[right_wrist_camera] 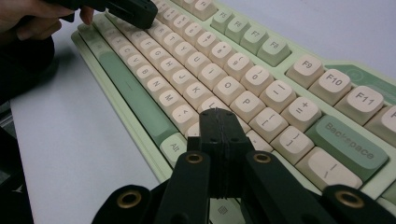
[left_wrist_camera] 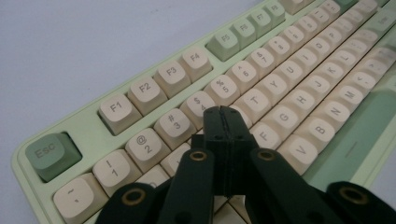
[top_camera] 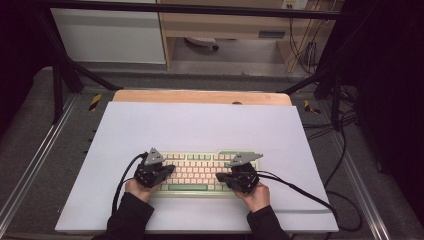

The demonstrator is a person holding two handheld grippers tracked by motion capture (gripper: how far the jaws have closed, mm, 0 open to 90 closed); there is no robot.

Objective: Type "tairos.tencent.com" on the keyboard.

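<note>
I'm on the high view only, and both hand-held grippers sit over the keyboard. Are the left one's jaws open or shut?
Observer: Shut. In the left gripper view the left hand-held gripper has its two jaws pressed together, nothing between them.
Operator: Which keys is its tip over?
Observer: It sits over the keyboard around the R key, just below the 4 key.
Operator: And the right one?
Observer: The right hand-held gripper is shut too, its tip near the P key, with the Backspace key off to its right in that view.
</note>
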